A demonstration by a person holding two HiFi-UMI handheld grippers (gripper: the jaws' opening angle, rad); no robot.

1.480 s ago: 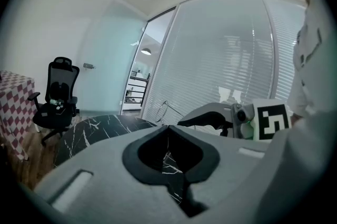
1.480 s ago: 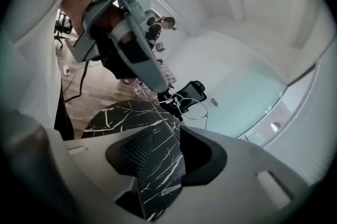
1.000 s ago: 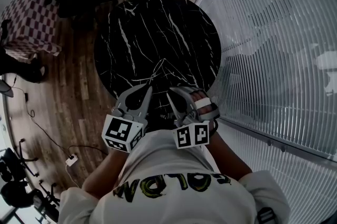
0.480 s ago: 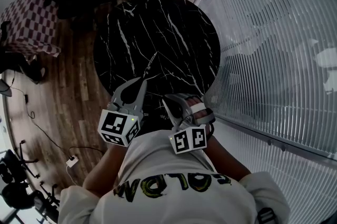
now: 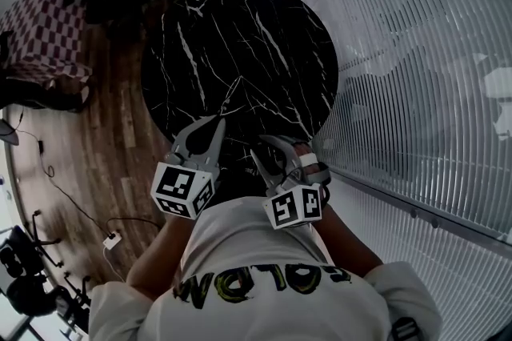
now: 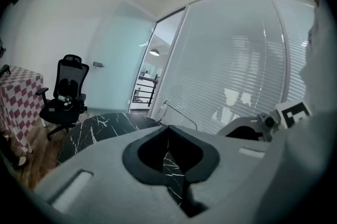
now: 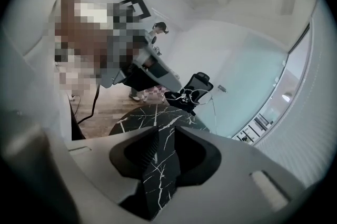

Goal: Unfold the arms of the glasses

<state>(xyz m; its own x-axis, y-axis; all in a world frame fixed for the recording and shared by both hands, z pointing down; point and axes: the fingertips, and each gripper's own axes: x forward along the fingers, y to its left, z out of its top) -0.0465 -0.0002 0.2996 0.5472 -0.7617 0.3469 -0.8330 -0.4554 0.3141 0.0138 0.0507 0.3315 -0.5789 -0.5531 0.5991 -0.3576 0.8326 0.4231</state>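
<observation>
The glasses are a thin wire frame, judged light, springy and easily bent, with hinges that would suffer from any twisting force. The bare wire is also judged slippery between hard pads. Hold is best taken on the front of the frame near a hinge with one gripper, while the free arm is caught close to its tip and swung outward gently by the other. Lenses cannot be made out.

The glasses are held off the desk at the tips of the left gripper. From those tips the long axis is seen in the head view to run ahead and slightly toward the right gripper's side, away from the person. In the left gripper view the wire is shown just beyond the tips, with a small bend at its far end. Whether that stretch is an arm or the front rim cannot be told, nor which arms are folded.

The left gripper is closed, its jaws meeting on the wire. The right gripper is held just beside it, on its right and a little nearer the person. Its jaws have just been opening and now stand partly apart. In the right gripper view nothing is seen between them except the dark veined desk below, so this gripper is judged empty and free for a fresh hold on an arm.
</observation>
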